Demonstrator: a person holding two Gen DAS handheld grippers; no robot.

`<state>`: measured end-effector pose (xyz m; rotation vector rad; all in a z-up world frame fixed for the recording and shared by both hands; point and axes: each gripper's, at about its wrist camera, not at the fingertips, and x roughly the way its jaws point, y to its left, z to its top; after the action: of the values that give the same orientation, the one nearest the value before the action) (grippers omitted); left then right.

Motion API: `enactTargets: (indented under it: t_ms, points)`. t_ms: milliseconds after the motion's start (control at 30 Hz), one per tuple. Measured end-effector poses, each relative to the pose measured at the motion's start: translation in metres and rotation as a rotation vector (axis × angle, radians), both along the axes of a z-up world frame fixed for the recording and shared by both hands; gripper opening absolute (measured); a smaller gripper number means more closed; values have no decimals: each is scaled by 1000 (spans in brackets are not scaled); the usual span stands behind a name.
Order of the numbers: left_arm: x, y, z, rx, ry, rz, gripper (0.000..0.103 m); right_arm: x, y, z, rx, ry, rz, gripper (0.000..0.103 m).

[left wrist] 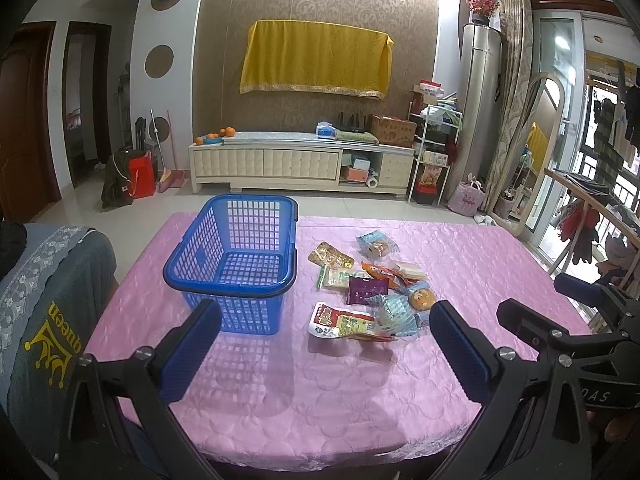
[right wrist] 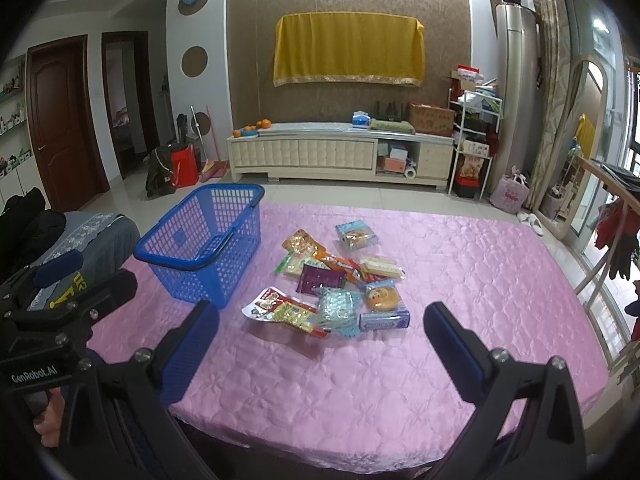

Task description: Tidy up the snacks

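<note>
A pink quilted cloth (left wrist: 320, 392) is covering the counter. The left hand-held gripper (left wrist: 326, 320) is hovering over the near edge with its blue-padded fingers (left wrist: 192, 344) spread wide and holding nothing. The right hand-held gripper (right wrist: 320, 322) is hovering beside it, likewise spread wide and holding nothing.

A blue plastic basket (left wrist: 236, 276) is standing upright toward the far left corner, with nothing inside it. Just to its right, near the middle of the counter, a pile of snack packets (right wrist: 332, 280) is lying loose: a red-and-white pouch (right wrist: 276, 308) nearest the near edge, a purple sachet (right wrist: 320, 278), a wrapped round cake (right wrist: 382, 298), a wafer pack (right wrist: 380, 268) and a blue-wrapped pastry (right wrist: 356, 236) farthest back.
</note>
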<state>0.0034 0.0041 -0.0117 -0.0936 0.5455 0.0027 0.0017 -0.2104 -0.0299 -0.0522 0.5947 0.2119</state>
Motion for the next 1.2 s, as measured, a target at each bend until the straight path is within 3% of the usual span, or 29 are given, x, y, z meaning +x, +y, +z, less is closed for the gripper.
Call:
enactTargets:
  t_ms: [467,933,1100,1200]
  points:
    - [12,-8,-3,7,23,-12,103,4,-2,-3,-9,6,-4,103]
    - [84,-37,-8,-24,129,-45,103,62,-51,-2,19,73,-69,103]
    - [111,-58,-12,32,152,-50,103,83,-69,-3,22,102,-81,103]
    - [132,-68,-18,21,186,-73,103,99,-81,-10,26,126,-87,103]
